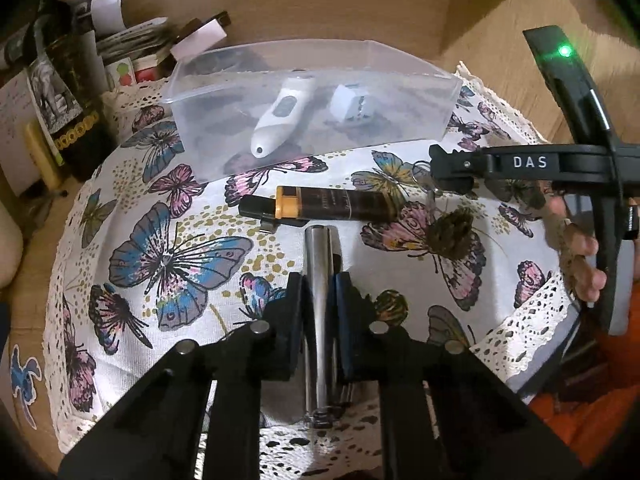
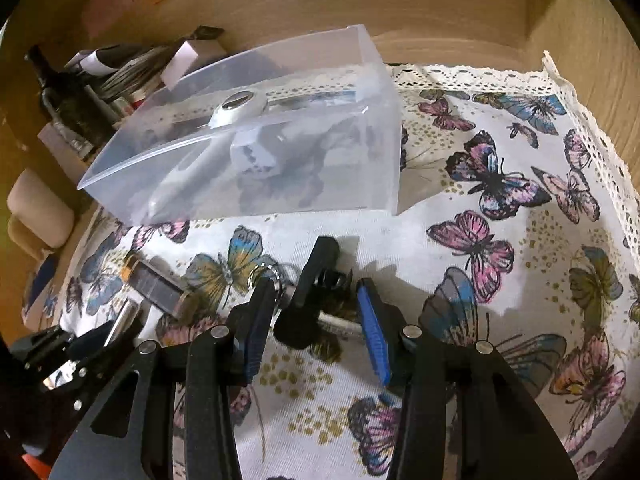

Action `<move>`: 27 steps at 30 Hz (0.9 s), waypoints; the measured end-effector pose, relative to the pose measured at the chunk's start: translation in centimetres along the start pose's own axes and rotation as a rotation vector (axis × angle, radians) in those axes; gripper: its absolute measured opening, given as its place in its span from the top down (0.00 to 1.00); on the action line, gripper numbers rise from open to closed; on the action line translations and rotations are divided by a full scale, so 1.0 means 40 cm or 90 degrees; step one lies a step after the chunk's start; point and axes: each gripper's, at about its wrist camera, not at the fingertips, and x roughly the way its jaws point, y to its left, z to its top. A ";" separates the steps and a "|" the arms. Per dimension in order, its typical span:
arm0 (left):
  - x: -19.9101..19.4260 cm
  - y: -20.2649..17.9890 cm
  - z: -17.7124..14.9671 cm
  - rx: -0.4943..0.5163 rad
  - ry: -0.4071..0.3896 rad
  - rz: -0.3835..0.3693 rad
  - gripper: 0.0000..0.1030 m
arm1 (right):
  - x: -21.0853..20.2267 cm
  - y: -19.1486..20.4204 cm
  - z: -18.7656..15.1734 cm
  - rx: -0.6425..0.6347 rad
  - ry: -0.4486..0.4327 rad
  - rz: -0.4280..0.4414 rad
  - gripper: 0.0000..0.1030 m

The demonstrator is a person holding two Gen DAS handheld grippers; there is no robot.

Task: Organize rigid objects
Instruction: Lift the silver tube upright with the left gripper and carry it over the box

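My left gripper (image 1: 320, 280) is shut on a steel cylinder (image 1: 318, 280), held above the butterfly cloth (image 1: 168, 248). A brown tube with an orange band (image 1: 320, 206) lies just beyond it. A clear plastic box (image 1: 408, 128) holds a white thermometer (image 1: 282, 114) and a white cube (image 1: 352, 104). My right gripper (image 2: 316, 296) is open, its jaws on either side of a black key with a ring (image 2: 316, 292) on the cloth. The right gripper also shows in the left wrist view (image 1: 448, 170), above a furry keychain (image 1: 452, 230). The box (image 2: 320, 184) stands beyond it.
A dark bottle (image 1: 72, 92), papers and small boxes (image 1: 132, 40) crowd the left side off the cloth. Wooden walls (image 2: 400, 0) close in behind and to the right. The cloth's lace edge (image 2: 576, 120) runs along the right.
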 end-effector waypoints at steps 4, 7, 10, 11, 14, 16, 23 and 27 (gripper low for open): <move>-0.009 0.017 0.006 -0.011 -0.004 0.007 0.85 | 0.012 0.008 0.003 -0.010 -0.007 -0.016 0.64; -0.031 0.034 0.012 -0.023 -0.021 0.011 0.85 | 0.015 0.018 0.006 -0.024 -0.007 -0.016 0.78; -0.057 0.055 0.029 -0.043 -0.042 0.012 0.85 | 0.009 0.029 0.000 -0.039 -0.017 -0.025 0.78; -0.068 0.062 0.036 -0.049 -0.052 0.016 0.85 | 0.005 0.032 -0.003 -0.043 -0.023 -0.025 0.78; -0.096 0.079 0.053 -0.062 -0.077 0.020 0.85 | -0.019 0.043 -0.006 -0.046 -0.046 -0.020 0.78; -0.114 0.084 0.068 -0.071 -0.095 0.021 0.85 | -0.039 0.046 -0.006 -0.046 -0.063 -0.016 0.78; -0.162 0.089 0.119 -0.074 -0.151 0.022 0.85 | -0.121 0.055 0.012 -0.052 -0.132 -0.006 0.78; -0.181 0.089 0.151 -0.068 -0.178 0.026 0.85 | -0.153 0.068 0.027 -0.053 -0.167 0.003 0.78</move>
